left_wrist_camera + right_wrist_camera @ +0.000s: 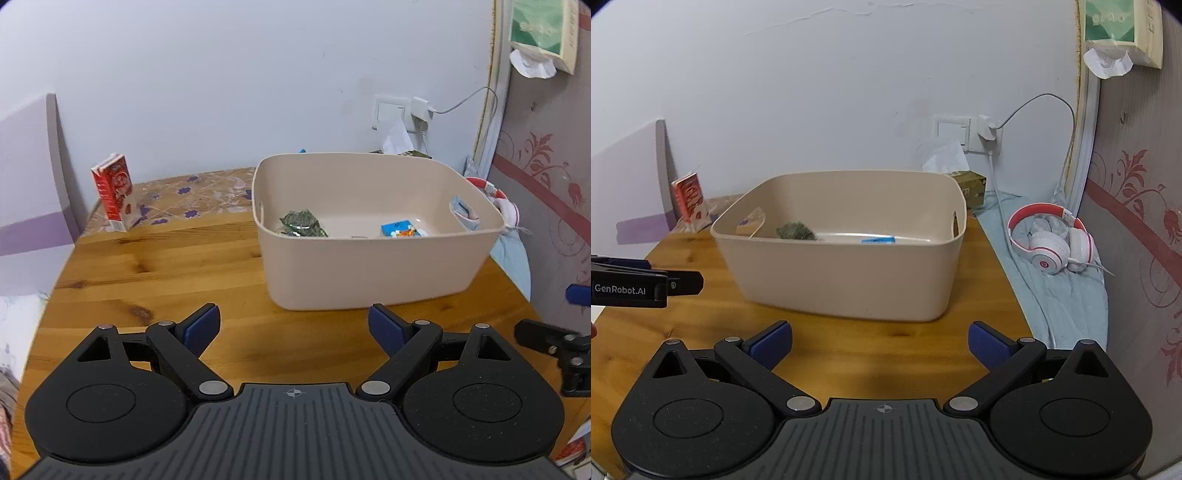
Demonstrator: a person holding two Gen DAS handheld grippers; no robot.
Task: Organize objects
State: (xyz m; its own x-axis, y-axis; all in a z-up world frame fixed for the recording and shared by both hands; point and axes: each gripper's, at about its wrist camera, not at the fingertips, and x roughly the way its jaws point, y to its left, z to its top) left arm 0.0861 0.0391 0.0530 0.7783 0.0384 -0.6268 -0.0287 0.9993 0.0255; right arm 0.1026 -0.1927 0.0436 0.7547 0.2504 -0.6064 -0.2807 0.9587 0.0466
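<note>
Right wrist view gives you the only clear writing: "GenRobot.AI" in white on the black body of your left gripper (646, 284), which pokes in from the left edge, mostly cut off. Your right gripper (880, 343) hovers over the wooden table (849, 354) with its blue-padded jaws spread wide and nothing between them. Your left gripper (294, 330) is likewise spread apart and empty in its own view.

Ahead of both sits the beige bin (369, 273). Inside it you can see a crumpled green packet (303, 223) and a small blue carton (402, 229) with a cartoon print; its lettering is too small to read. A pale object by the bin's right handle slot is hard to identify.

Well to the left, by the wall, a red milk carton (112, 192) stands upright on a floral cloth; its white script is illegible. Right of the table, red-and-white headphones (1051, 240) lie on blue fabric, with a logo on the earcup that you can't quite resolve.
</note>
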